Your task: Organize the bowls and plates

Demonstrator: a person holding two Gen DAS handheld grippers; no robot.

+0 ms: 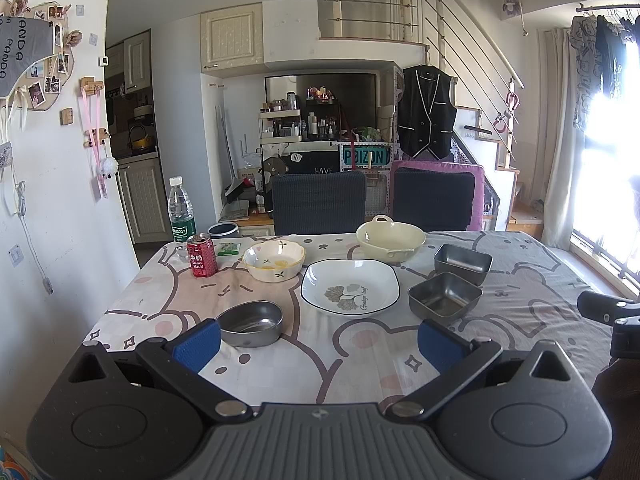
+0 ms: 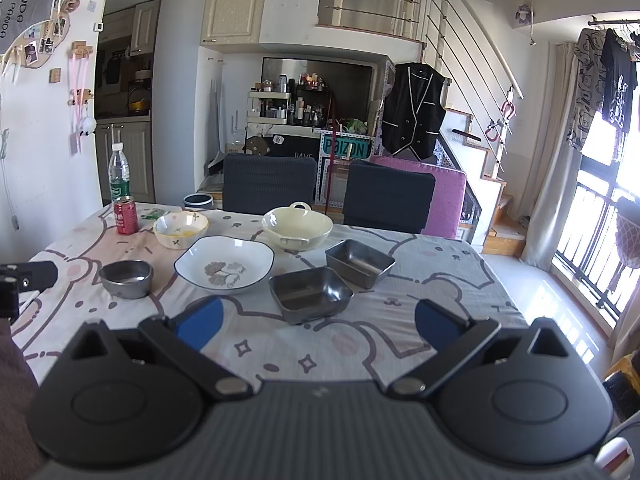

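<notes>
Both pairs of tongs hang above the near edge of the tabletop (image 1: 132,300), which wears a cartoon-bear cloth, and both are spread wide with nothing between their blue pads. The left tongs (image 1: 318,344) face the middle of the spread, with a round grey metal bowl (image 1: 251,323) just beyond their left pad. The right tongs (image 2: 318,320) sit further right, with a square metal bowl (image 2: 311,294) just ahead, between the pads. Behind that bowl, slightly to its right and close by, stands a second square metal bowl (image 2: 360,263). At the centre lies a white plate with a dark rim and a leaf print (image 1: 350,286), apart from all the bowls. Behind it is a cream bowl with two handles (image 1: 390,239), and to the left a white scalloped bowl with flower marks (image 1: 274,260). At the far left corner stand a red can (image 1: 202,255) and, behind it, a clear water bottle (image 1: 181,216), with a small green packet (image 1: 229,248) beside them. Two dark chairs (image 1: 319,202) stand at the far side.
</notes>
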